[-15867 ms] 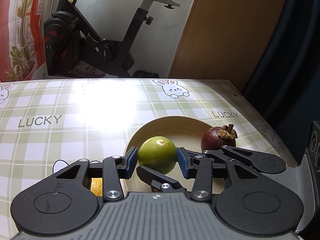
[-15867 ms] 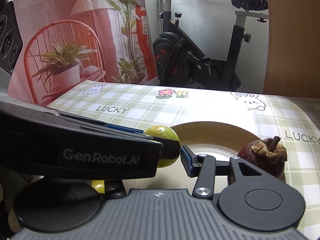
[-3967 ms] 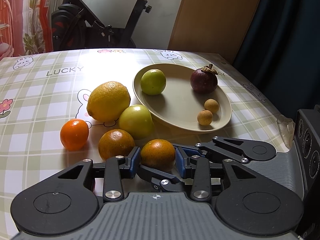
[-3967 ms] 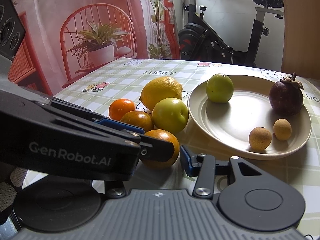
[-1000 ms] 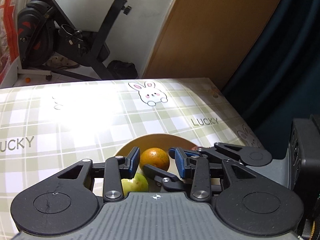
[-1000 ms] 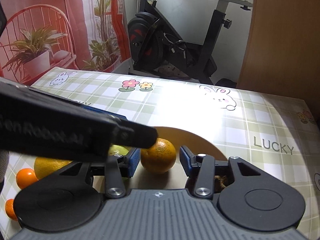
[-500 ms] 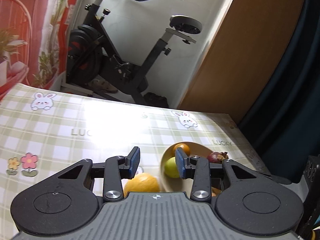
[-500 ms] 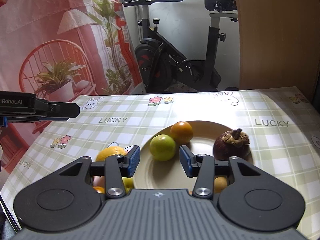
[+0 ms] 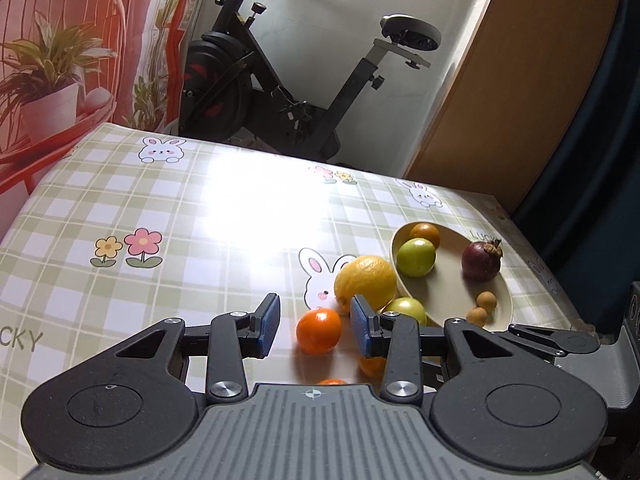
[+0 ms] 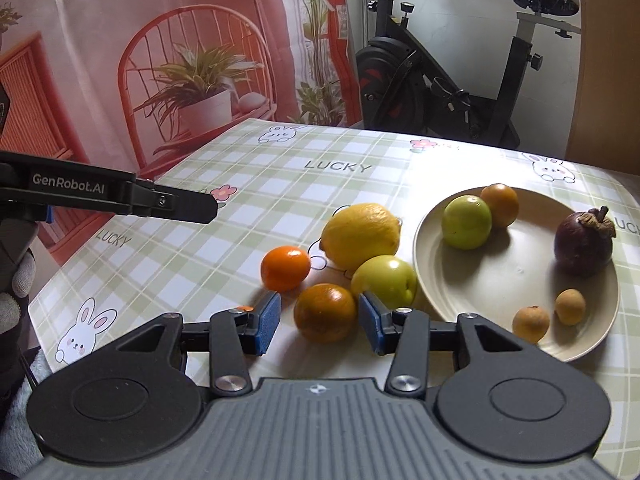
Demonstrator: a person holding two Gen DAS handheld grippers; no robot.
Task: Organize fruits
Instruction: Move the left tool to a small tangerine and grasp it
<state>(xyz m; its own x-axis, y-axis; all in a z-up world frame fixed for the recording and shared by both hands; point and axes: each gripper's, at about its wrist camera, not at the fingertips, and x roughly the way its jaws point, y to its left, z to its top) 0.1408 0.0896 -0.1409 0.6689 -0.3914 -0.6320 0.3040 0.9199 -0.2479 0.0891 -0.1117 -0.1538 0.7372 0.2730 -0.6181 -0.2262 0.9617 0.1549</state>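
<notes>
A cream plate (image 10: 504, 280) holds a green fruit (image 10: 467, 222), an orange (image 10: 500, 205), a dark mangosteen (image 10: 584, 243) and two small longans (image 10: 531, 323). On the cloth to its left lie a large lemon (image 10: 360, 236), a green apple (image 10: 385, 280), a bright tangerine (image 10: 285, 267) and a darker orange (image 10: 325, 312). My right gripper (image 10: 319, 320) is open, its pads flanking the darker orange without touching. My left gripper (image 9: 315, 326) is open and raised, the tangerine (image 9: 319, 330) showing between its pads. The plate (image 9: 448, 300) lies at right there.
The table wears a green checked cloth (image 9: 200, 240) with rabbits and "LUCKY" print. An exercise bike (image 9: 280, 92) stands beyond the far edge, beside a wooden door (image 9: 520, 80). A red plant backdrop (image 10: 160, 60) hangs at left. A gloved hand (image 10: 16, 280) shows at the left edge.
Both grippers have pulled back from the plate toward the loose fruit on the cloth. The orange that the left gripper carried a second ago now rests on the plate beside the green fruit.
</notes>
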